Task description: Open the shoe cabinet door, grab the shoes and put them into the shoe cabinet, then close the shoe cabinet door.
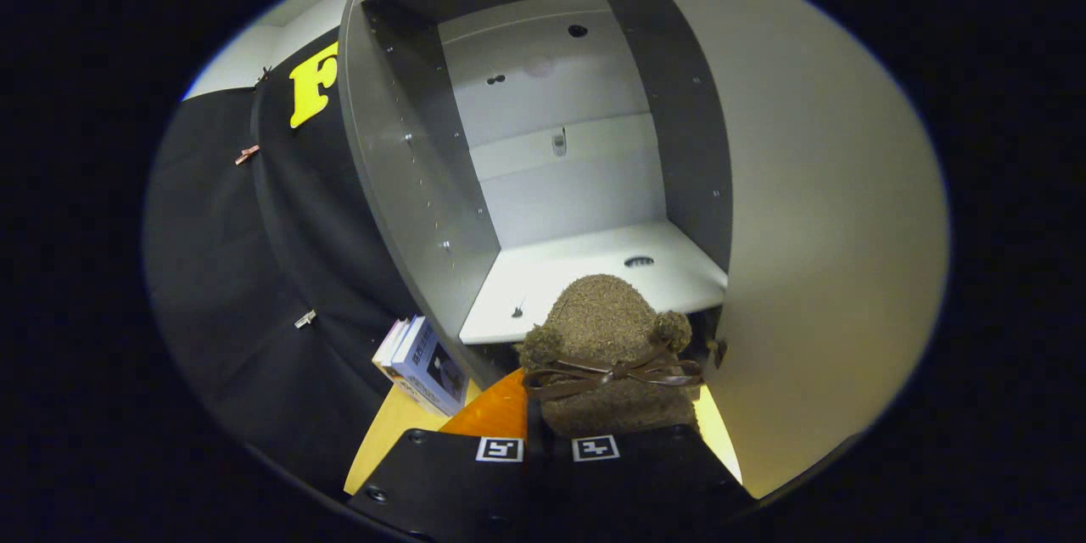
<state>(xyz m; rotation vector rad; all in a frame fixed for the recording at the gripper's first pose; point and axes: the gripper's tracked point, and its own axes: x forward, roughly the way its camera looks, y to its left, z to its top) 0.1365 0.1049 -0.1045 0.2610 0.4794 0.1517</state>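
A brown fuzzy shoe (607,331) with two pom-poms and a dark bow sticks out just ahead of my fingers, toe pointing into the cabinet. My gripper (547,441) is shut on the shoe's rear, its two fingers close together. The shoe's toe hangs over the front edge of the cabinet's white shelf (577,276). The shoe cabinet (407,187) stands open straight ahead, with grey side walls and a pale back panel. Its door (814,229) is swung wide to the right of the shoe.
Two books (424,365) lean against the cabinet's left side on a yellow wooden surface (386,433). An orange patch (492,411) lies under the shoe. Black booth cloth (237,271) hangs to the left.
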